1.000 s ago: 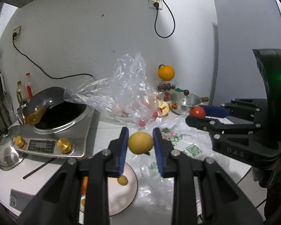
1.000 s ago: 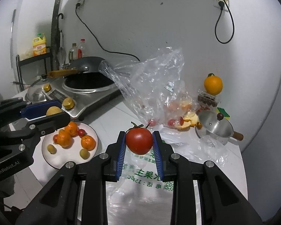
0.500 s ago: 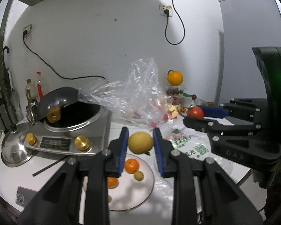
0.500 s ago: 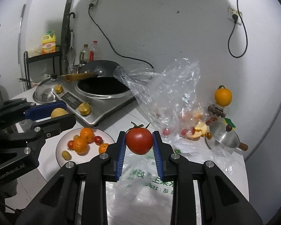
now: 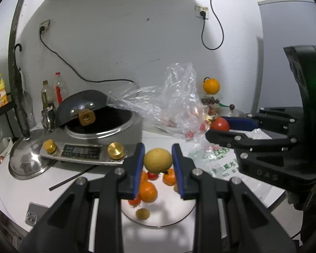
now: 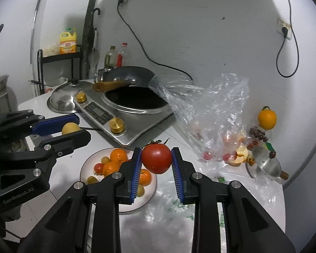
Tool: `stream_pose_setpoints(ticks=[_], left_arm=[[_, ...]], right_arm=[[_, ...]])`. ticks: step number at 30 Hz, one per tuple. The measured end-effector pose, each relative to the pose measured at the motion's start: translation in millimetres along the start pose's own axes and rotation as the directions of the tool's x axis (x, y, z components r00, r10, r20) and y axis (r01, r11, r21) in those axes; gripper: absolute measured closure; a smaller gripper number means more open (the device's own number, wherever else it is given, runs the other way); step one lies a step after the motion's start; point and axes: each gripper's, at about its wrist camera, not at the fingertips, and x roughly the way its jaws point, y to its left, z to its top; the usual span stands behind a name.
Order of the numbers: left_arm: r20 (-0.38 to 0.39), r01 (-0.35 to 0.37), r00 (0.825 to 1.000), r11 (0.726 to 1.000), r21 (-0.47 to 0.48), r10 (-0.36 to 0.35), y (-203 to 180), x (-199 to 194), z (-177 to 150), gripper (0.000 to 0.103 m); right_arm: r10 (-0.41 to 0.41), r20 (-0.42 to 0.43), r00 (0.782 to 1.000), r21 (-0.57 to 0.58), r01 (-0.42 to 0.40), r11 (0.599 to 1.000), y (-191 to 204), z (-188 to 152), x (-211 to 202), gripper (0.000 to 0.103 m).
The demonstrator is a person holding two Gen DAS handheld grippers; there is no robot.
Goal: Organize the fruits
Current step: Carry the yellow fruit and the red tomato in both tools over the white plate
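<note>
Left gripper [image 5: 158, 160] and right gripper [image 6: 156, 160] both clamp round loads (held aloft, side by side).

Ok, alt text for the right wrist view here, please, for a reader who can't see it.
The right gripper holds a red tomato in the air above a white plate of oranges and small fruit on a kitchen counter. The left gripper, at the left edge, grips a yellow fruit. Behind are a wok on a cooker and a clear plastic bag.

Your plate [image 6: 85, 164] of fruit sits on the counter [image 6: 200, 227] in front of the cooker [image 6: 124, 113], with the wok [image 6: 134, 77] on it. Right of the cooker lies the plastic bag [image 6: 217, 113], and the lid [image 6: 63, 99] rests to its left.
</note>
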Motion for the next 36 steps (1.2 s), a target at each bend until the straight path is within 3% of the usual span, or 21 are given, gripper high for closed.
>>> stream_pose_setpoints(ticks=[18,36], left_arm=[[-0.106,0.004,0.994,0.999,-0.034,-0.007,36,30,-43,0.076],[-0.232,0.04,0.972,0.998,-0.044,-0.049,25,77,-89,0.076]], right_arm=[[0.048,-0.079,0.996,0.012,-0.047,0.999,37,-17,47,0.073],[0.078,-0.185,0.98,0.065,-0.067,0.996,38,-65,85,0.073]])
